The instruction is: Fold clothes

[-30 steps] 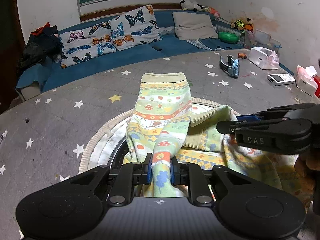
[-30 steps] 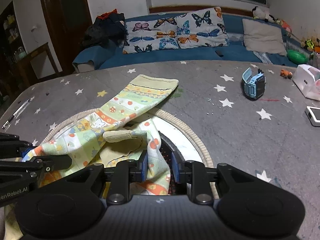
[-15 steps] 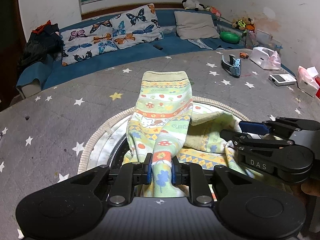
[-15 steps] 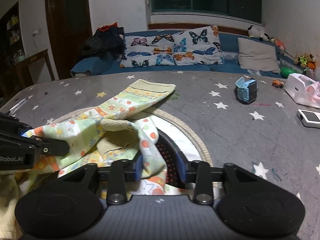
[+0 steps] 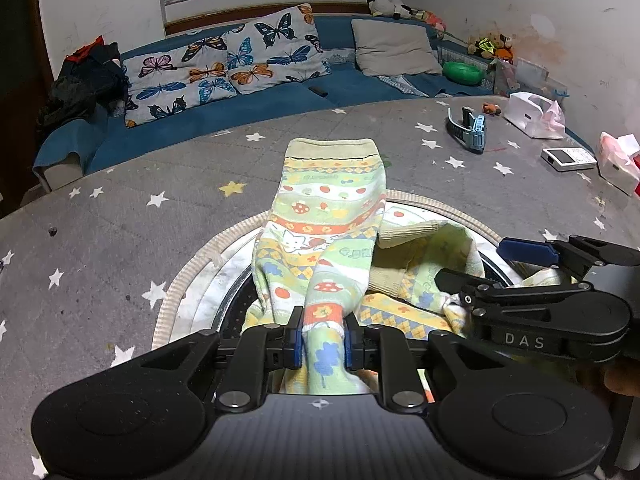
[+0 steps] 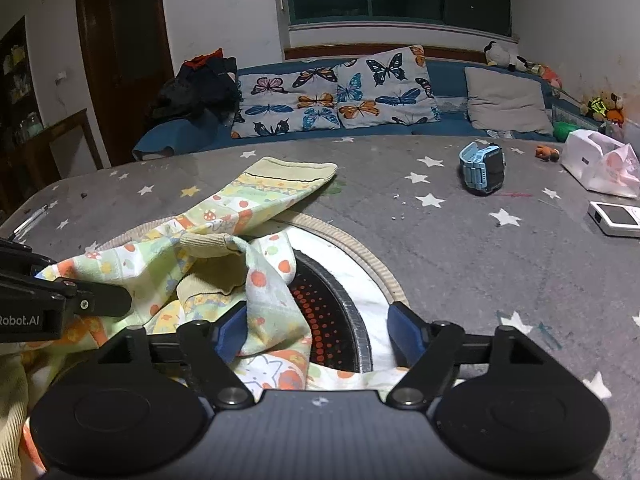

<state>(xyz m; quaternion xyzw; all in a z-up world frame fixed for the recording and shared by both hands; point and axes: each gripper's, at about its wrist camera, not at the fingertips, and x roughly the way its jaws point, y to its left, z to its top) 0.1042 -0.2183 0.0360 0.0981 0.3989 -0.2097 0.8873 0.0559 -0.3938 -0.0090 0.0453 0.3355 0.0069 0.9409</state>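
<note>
A small pair of patterned children's trousers in green, yellow and orange lies on the grey star-print table, one leg stretched away to its ribbed cuff. My left gripper is shut on a fold of the cloth at the near end. In the right wrist view the trousers lie bunched over a round hotplate. My right gripper is opening, its jaws wide apart; the cloth sags loose against the left pad and is not pinched. From the left wrist view the right gripper appears side-on at the right.
A blue child's watch, a white bag, a white handheld device and a tissue pack lie on the right of the table. A blue sofa with butterfly cushions runs behind it. A pen lies at the left edge.
My right gripper's jaws have spread wide and let go of the cloth fold they held; it also tipped a little. My left gripper has stayed shut on the cloth, unmoved.
</note>
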